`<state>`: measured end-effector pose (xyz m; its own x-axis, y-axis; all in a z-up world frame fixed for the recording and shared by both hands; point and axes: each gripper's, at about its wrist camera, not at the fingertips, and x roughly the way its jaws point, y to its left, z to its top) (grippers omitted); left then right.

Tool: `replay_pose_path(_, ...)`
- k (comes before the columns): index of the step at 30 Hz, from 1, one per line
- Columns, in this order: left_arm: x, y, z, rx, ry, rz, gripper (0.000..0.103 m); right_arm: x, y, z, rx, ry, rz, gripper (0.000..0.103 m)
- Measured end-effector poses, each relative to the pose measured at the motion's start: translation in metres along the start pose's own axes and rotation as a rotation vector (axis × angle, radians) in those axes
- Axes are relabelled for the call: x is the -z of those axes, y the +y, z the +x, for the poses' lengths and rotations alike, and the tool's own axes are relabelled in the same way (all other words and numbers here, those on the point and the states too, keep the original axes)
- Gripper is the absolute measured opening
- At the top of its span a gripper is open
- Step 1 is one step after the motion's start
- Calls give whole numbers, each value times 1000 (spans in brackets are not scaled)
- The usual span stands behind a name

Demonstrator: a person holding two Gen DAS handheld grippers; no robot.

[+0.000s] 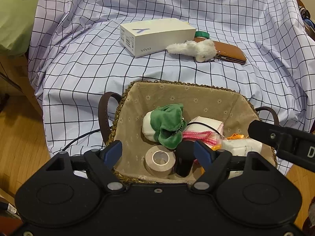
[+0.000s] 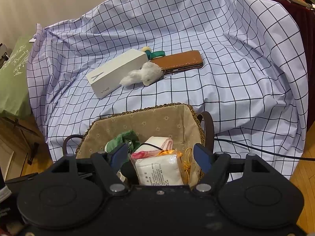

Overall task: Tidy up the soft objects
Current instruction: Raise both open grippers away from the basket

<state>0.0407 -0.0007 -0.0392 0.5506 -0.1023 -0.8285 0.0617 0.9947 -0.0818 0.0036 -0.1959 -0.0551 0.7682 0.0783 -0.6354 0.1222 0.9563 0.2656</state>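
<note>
The white plush toy point(image 1: 194, 49) (light, squashy) is best pinched mid-body; both grippers point(image 1: 158, 153) point(image 2: 160, 156) are held wide open, empty.

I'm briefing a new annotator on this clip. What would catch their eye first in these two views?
Probably the lined woven basket in front of both open grippers, holding a green and white plush, a tape roll and a white packet. Behind it on the checked cloth, a fluffy white toy lies against a white vivo box and overlaps a brown case.
</note>
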Motion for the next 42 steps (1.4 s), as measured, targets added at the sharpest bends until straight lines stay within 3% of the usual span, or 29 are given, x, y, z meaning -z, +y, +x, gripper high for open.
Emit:
replay_pose_path(24,-7,3,0,-20,-23,11,76,-8,0,10,5,6,-31,75)
replay_pose_path(35,-28,9,13,-7,11,26,76,-47,6,36,28,35,-46,76)
replay_pose_path(42,-59,18,23,21,17,29,76,-86,16,57,37,26,-91,76)
